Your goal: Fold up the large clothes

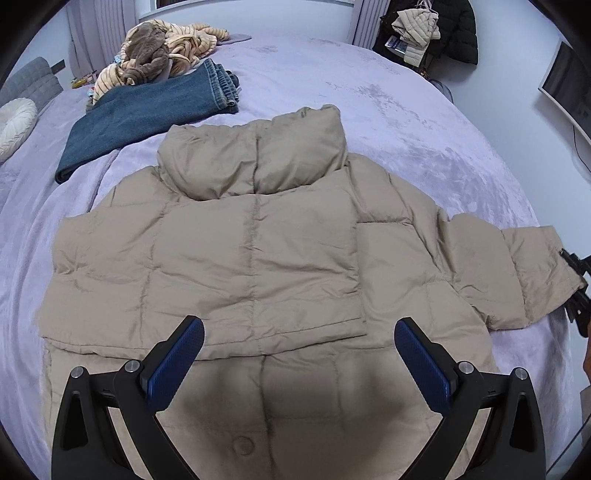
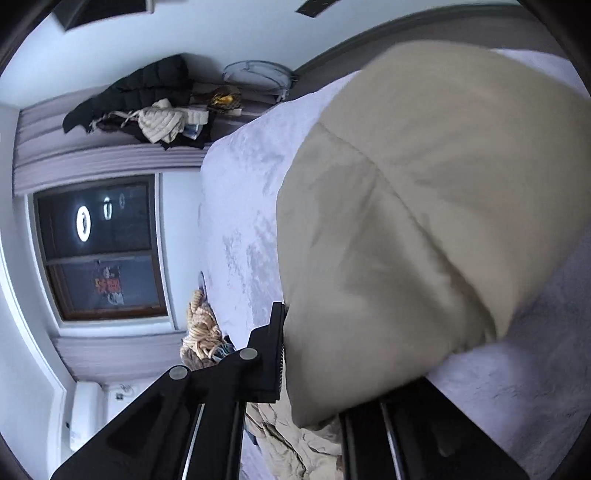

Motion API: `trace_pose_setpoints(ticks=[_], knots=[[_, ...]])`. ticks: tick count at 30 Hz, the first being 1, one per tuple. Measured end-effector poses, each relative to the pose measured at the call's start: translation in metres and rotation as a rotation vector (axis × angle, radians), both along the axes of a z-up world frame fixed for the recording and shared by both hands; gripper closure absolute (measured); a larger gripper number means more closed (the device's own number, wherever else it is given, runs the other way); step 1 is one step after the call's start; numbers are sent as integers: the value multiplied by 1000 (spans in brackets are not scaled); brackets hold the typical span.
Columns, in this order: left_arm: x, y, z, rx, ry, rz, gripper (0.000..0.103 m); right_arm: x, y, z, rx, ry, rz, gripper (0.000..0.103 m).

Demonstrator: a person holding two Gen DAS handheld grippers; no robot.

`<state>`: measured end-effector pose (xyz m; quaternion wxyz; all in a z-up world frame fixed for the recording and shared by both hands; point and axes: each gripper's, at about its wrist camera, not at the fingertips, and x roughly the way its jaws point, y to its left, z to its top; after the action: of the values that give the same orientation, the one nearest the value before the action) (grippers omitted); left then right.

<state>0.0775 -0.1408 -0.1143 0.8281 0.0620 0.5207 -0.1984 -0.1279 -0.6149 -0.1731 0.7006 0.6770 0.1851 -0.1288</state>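
Note:
A beige puffer jacket [image 1: 258,258] lies flat on the lavender bed [image 1: 406,122], collar away from me, one sleeve folded across its front. My left gripper [image 1: 299,354] hovers open and empty over the jacket's lower front. The jacket's other sleeve [image 1: 535,273] stretches out to the right, where my right gripper [image 1: 576,291] grips its cuff. In the right wrist view the sleeve [image 2: 406,221] fills the frame, and my right gripper [image 2: 317,369] is shut on its end; only one finger [image 2: 273,354] shows clearly.
Folded blue jeans [image 1: 147,114] and a heap of striped tan clothes [image 1: 162,48] lie at the bed's far left. A round white cushion [image 1: 14,125] is at the left edge. Dark and cream coats [image 1: 424,29] hang behind the bed. A window [image 2: 103,251] is beside it.

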Motion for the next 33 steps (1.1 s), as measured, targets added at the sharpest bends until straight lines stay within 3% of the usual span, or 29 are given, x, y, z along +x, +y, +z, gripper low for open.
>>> trace_pose_setpoints(ticks=[6, 11, 15, 19, 23, 29, 32, 33], knots=[[20, 50, -1, 8, -19, 41, 0, 73, 77, 75, -305, 36, 239, 94], [37, 101, -1, 17, -32, 100, 0, 144, 195, 117, -629, 103, 482, 94], [48, 137, -4, 36, -43, 135, 0, 186, 289, 120, -843, 143, 637, 94], [56, 164, -11, 40, -36, 169, 0, 211, 367, 88, -984, 223, 771, 94], [60, 181, -20, 41, -30, 182, 0, 216, 403, 46, -1024, 328, 843, 94], [66, 182, -36, 28, -6, 167, 0, 213, 414, 6, -1013, 448, 887, 92], [69, 172, -42, 14, 17, 155, 0, 213, 415, 2, -956, 447, 901, 66], [70, 169, -43, 7, 21, 151, 0, 213, 415, 3, -929, 441, 906, 53]])
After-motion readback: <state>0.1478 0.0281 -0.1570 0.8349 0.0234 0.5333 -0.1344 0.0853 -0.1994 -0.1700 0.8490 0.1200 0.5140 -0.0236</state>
